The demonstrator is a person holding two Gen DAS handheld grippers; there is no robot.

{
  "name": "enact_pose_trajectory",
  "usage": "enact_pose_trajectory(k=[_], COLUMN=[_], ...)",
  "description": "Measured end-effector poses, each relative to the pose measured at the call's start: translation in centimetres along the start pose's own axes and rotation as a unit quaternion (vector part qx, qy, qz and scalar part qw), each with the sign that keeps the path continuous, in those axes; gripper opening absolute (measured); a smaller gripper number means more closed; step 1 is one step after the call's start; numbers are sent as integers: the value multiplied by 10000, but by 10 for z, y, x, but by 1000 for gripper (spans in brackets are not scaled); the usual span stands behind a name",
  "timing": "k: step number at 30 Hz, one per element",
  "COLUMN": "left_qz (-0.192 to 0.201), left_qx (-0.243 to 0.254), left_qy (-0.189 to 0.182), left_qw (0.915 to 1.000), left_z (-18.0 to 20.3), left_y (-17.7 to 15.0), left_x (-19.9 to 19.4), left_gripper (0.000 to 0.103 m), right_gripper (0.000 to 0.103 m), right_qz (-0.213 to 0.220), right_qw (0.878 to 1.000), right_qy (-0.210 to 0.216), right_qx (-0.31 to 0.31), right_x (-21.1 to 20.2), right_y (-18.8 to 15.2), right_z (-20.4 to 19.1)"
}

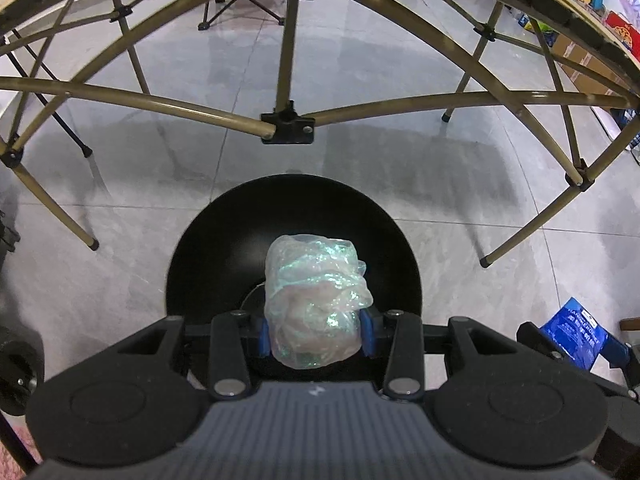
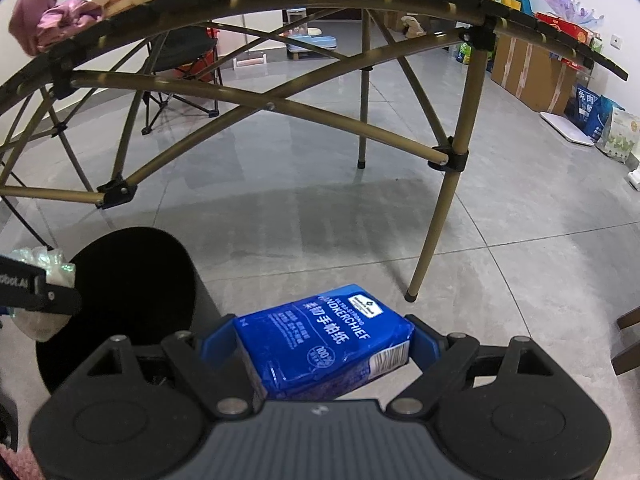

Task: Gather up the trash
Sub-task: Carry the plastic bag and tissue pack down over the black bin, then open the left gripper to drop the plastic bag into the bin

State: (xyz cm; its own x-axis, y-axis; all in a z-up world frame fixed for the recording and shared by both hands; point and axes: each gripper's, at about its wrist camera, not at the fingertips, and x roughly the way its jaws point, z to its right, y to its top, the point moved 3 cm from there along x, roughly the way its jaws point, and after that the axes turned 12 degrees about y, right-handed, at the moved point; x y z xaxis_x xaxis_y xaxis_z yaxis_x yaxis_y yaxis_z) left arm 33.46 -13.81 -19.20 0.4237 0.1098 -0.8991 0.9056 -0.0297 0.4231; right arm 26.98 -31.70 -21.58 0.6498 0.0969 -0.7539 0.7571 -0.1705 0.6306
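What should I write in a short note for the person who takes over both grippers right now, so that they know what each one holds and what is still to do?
Left gripper: shut on a crumpled plastic wrap, held right above the open black bin.
Right gripper: shut on a blue tissue pack, to the right of the bin, over the floor.
Done: both pieces picked up.
Left: neither is in the bin yet. Probably release the wrap first, then bring the pack over the opening and release it.
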Motion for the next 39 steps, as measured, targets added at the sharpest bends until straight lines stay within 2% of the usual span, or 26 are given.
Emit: enact_pose_trajectory(k=[12,15,17,18,25,39], left_qz=[-196,-187,-198,-175,-256,-106], left_qx=[59,64,42,2,-63,-78], left_qy=[-5,106,204,251,317,347], left_qw=[9998,9997,9996,9995,9992,9993], left_z=[18,17,16,14,9,2], left_y=[4,4,4,4,3,2], left_x=[16,16,17,17,20,12], left_gripper=[42,58,96,100,103,103], right_gripper=[87,87,87,87,87,87], right_qz=[-42,-40,-35,-33,-29,-90], right_qw=[9997,9998,9998,9999,9999,10000], right_qy=[-165,-133,-116,-109,-96,-34], right_qx=[169,164,135,123,120,23], right_x=[7,7,6,6,3,1], right_y=[1,1,1,1,-1,-2], right_z=[21,19,18,17,16,9])
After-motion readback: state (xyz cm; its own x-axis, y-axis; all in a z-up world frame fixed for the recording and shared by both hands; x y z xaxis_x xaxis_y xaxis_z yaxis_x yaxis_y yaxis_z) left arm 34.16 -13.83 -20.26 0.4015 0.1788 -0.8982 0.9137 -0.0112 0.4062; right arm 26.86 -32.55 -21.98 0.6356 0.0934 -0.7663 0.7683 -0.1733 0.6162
